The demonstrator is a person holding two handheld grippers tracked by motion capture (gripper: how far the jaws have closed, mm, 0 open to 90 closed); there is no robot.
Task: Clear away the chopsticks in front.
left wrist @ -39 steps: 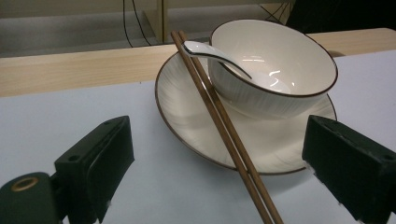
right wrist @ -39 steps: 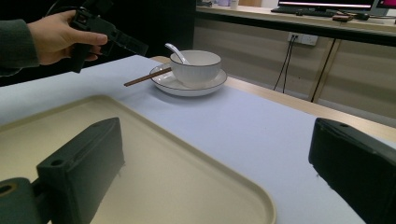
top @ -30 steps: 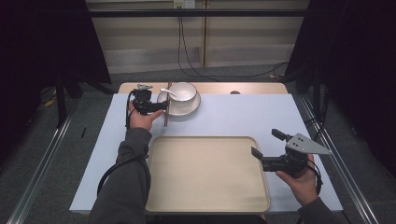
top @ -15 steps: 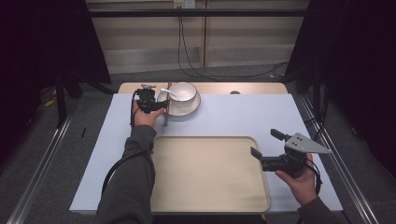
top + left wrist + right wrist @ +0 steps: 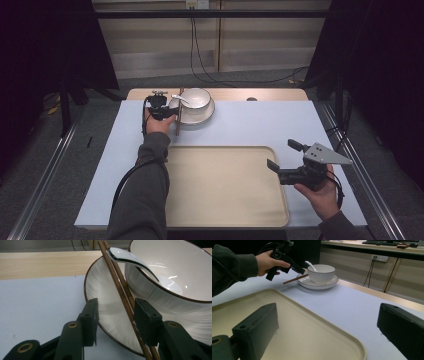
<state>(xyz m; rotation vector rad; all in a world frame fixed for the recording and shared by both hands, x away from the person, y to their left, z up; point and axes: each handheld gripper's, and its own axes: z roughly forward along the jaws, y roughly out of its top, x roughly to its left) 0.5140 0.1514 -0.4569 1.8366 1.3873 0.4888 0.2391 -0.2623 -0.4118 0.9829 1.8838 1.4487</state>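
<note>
At the far-left plate (image 5: 105,290), your left tongs (image 5: 116,320) have been closing around the chopsticks (image 5: 120,287) lying across its rim, pads not yet pinching, so squeeze, then lift; your right tongs (image 5: 327,327) wait open over the tray (image 5: 294,322).

On the far side of the table (image 5: 250,122) a bowl (image 5: 196,98) sits on a plate (image 5: 202,114), a spoon (image 5: 181,98) in the bowl. Chopsticks (image 5: 178,117) lie across the plate's left edge, between the jaws of my left gripper (image 5: 167,111). The tray (image 5: 225,185) lies near me; my right gripper (image 5: 280,160) is at its right edge.
</note>
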